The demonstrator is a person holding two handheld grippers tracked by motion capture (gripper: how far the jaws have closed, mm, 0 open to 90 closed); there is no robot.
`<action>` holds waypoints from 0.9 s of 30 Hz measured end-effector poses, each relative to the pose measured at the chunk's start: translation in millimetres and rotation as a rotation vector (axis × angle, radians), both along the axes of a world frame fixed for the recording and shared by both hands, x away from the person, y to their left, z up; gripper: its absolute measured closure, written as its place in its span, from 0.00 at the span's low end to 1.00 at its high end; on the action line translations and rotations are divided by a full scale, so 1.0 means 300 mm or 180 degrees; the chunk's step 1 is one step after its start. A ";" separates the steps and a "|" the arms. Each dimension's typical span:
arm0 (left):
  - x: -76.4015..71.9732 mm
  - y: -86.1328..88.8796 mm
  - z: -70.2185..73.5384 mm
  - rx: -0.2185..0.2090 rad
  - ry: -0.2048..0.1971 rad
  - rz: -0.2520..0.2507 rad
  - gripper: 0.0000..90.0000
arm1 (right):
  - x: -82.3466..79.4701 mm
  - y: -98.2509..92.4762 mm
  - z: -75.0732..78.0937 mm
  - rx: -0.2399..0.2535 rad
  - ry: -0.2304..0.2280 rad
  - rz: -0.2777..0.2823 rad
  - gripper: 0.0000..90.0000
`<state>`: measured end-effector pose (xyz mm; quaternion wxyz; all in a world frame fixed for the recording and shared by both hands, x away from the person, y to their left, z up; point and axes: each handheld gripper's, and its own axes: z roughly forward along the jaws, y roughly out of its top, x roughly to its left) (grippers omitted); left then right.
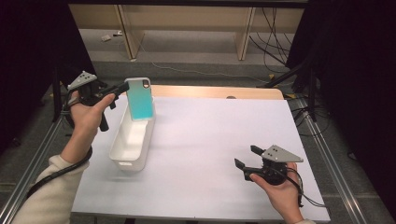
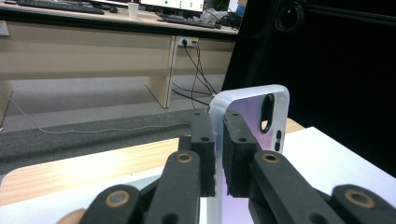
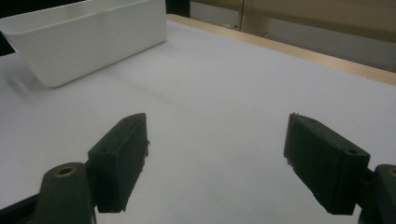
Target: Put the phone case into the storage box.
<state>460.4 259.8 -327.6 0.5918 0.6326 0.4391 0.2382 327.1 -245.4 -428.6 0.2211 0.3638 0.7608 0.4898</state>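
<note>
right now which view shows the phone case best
The high view: the whole phone case shows, teal, held upright over the bin by the left gripper. The left gripper view gives its white edge and camera cutout close up.

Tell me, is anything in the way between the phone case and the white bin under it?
Nothing visible blocks it. The left gripper holds the phone case upright above the far end of the white bin, whose inside looks empty.

Dim lab room around a white-topped work table

The white-covered wooden table [image 1: 210, 149] stands on grey carpet floor [image 1: 196, 63]; beyond it runs a long pale wooden desk [image 2: 93, 51] with slab legs, loose black cables [image 1: 273, 44] and a thin white cord [image 2: 93, 129] trailing across the floor, and black curtain panels [image 1: 355, 70] at both sides.
</note>
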 end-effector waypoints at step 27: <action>0.045 0.021 -0.010 0.0082 0.0002 0.0025 0.93 | -0.002 0.003 -0.004 -0.0001 0.0019 -0.0004 0.26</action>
